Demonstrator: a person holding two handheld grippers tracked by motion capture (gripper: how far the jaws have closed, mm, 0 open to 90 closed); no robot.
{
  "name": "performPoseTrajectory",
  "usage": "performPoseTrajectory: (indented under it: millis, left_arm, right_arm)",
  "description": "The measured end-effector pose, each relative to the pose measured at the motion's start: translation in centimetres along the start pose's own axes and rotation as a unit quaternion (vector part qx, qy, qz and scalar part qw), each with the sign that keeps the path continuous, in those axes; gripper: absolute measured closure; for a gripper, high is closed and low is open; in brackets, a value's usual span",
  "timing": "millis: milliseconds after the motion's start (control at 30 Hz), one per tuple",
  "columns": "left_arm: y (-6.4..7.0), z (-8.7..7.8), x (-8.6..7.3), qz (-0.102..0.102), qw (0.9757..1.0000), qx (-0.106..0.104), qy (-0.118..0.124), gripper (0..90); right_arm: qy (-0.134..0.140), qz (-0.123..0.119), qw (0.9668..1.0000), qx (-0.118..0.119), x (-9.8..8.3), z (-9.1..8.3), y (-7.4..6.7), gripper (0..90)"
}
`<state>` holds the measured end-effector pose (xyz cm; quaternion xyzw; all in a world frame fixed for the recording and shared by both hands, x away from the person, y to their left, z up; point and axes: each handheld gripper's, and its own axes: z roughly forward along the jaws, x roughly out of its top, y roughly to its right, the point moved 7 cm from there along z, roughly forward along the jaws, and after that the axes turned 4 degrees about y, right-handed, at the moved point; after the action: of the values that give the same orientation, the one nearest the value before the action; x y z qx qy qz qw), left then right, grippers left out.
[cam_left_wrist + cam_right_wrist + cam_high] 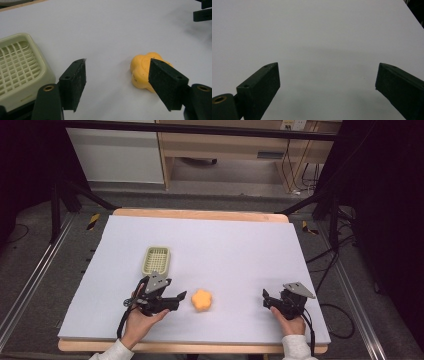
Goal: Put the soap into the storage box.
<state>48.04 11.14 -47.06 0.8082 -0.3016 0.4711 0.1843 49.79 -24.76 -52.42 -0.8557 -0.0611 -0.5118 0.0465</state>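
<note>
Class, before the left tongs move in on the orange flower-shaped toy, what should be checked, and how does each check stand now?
1. Left tongs open: ok.
2. Orange flower-shaped toy between the jaws: not ok; it sits by one jaw, off-centre.
3. Toy lying free on the table: ok.
4. Green basket upright, nothing seen inside: ok.
5. Right tongs open, apart from the toy: ok.

high: overhead, forward-down | gripper views: close, low | shared: table

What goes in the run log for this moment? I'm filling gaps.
left gripper: open, nearing orange toy | right gripper: open, idle | green basket: empty
</note>
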Motion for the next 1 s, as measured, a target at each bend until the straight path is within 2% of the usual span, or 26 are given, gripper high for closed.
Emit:
performPoseTrajectory:
  millis: [300,600,700,1000]
  left_arm:
    - [1.4,1.0,1.1,0.021,0.9996,-0.018,-0.007,29.1]
    - [3.0,2.3,1.4,0.041,0.9981,-0.038,-0.027,27.0]
    - [3.3,2.5,1.3,0.05,0.9972,-0.043,-0.033,26.4]
    - [3.6,3.0,0.7,0.059,0.9949,-0.061,-0.053,25.1]
  right_arm:
    - [0.001,-0.003,1.0,-0.002,0.0,0.0,0.1,6.1]
    - [-0.001,0.001,1.0,0.0,0.0,0.0,0.0,6.1]
    - [-0.001,0.001,1.0,0.0,0.0,0.0,0.0,6.1]
    - [-0.002,0.001,1.0,0.003,0.0,0.0,0.0,6.1]
